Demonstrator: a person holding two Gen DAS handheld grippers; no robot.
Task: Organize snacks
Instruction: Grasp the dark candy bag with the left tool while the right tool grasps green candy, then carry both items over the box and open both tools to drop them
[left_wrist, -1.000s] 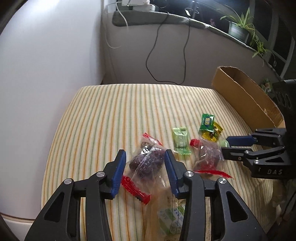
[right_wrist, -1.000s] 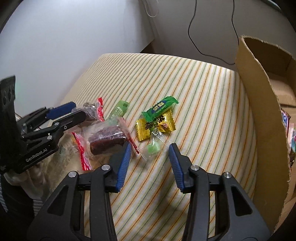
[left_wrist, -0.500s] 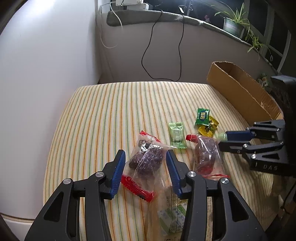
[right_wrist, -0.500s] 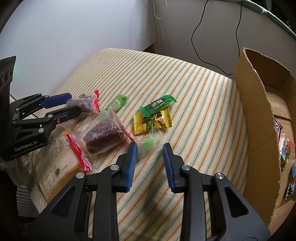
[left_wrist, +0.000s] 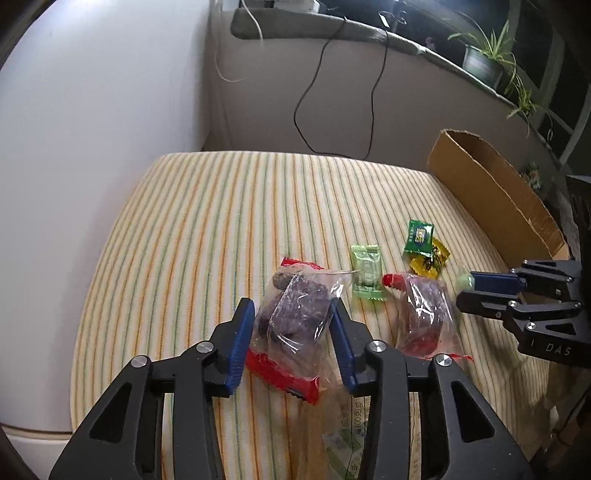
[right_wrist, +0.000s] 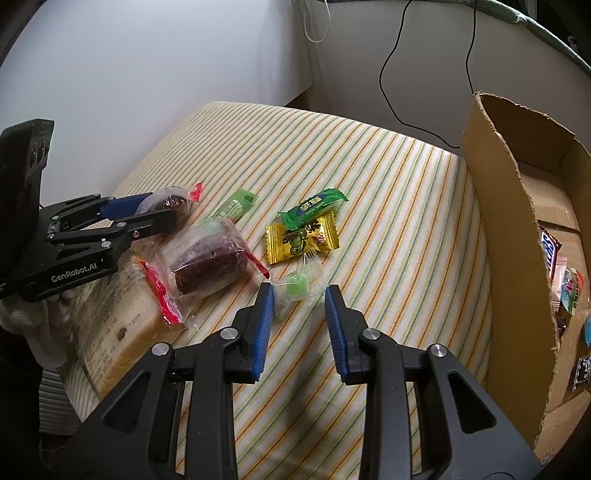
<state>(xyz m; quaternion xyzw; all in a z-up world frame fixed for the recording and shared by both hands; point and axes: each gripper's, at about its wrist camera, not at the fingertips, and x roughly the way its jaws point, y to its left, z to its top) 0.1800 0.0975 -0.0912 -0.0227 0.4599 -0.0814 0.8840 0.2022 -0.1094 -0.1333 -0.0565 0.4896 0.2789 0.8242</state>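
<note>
My left gripper (left_wrist: 291, 308) is closing, its blue pads against both sides of a clear pack of dark snack (left_wrist: 295, 314) with red ends. In the right wrist view the left gripper (right_wrist: 162, 210) holds that pack low over the striped cushion (left_wrist: 221, 221). My right gripper (right_wrist: 299, 291) stands narrow, and a small green candy (right_wrist: 299, 286) in clear wrap lies between its fingertips, not squeezed. To its left lies a second clear pack of dark red snack (right_wrist: 210, 258). A yellow candy (right_wrist: 303, 240), a dark green candy (right_wrist: 314, 206) and a light green sachet (right_wrist: 236, 205) lie beyond.
An open cardboard box (right_wrist: 506, 206) holding several snacks stands along the cushion's right side. A wrapped loaf of bread (right_wrist: 114, 317) lies under the packs at the near edge. A white wall (left_wrist: 92, 147) runs along the left; a black cable (left_wrist: 373, 110) hangs behind.
The right gripper's jaws have narrowed and it has come forward, so the small green candy now sits between its tips. The left jaws have drawn in against the dark pack.
</note>
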